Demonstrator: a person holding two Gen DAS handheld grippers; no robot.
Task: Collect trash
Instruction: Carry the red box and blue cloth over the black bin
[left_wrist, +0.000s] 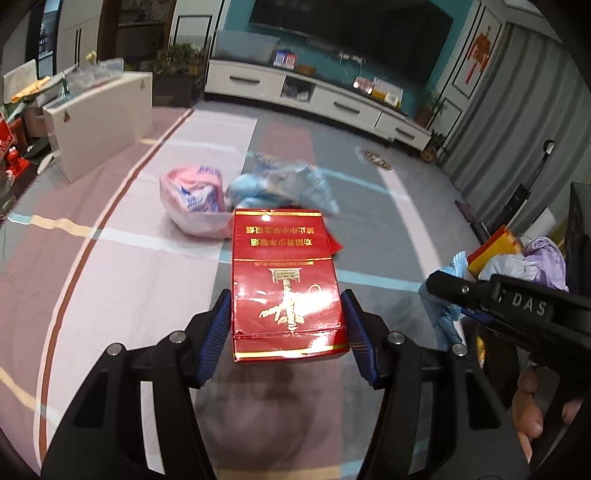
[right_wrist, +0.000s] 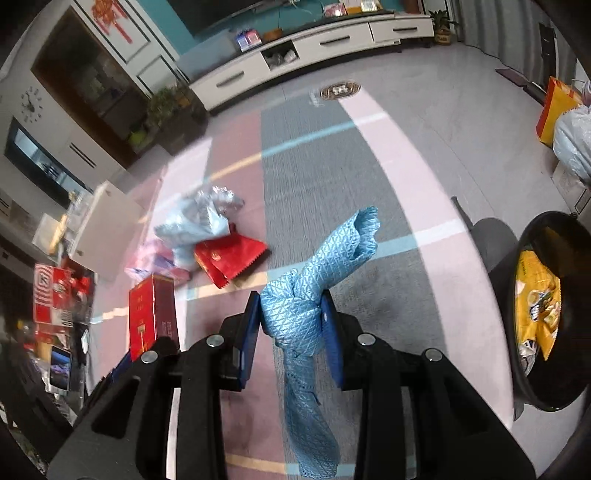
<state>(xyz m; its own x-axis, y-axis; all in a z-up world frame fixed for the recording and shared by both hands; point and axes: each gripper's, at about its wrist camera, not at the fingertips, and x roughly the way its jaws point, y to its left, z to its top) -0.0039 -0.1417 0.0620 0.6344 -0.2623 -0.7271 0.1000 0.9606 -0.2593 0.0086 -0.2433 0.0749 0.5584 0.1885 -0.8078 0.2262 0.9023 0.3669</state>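
Note:
My left gripper (left_wrist: 287, 314) is shut on a red cigarette box (left_wrist: 286, 284) and holds it above the rug; the box also shows in the right wrist view (right_wrist: 153, 317). My right gripper (right_wrist: 290, 314) is shut on a knotted light-blue wrapper (right_wrist: 314, 284), held above the rug; the wrapper also shows at the right of the left wrist view (left_wrist: 443, 314). A black trash bin (right_wrist: 546, 369) with a yellow packet (right_wrist: 535, 299) inside stands to the right. On the rug lie a pink bag (left_wrist: 192, 206), a pale-blue crumpled bag (left_wrist: 284, 184) and a red packet (right_wrist: 231, 258).
A white cabinet (left_wrist: 103, 122) stands at the left. A long white TV stand (left_wrist: 317, 99) runs along the far wall. Bags (right_wrist: 569, 129) sit at the far right by the curtain. Red boxes and clutter (right_wrist: 51, 295) lie at the left.

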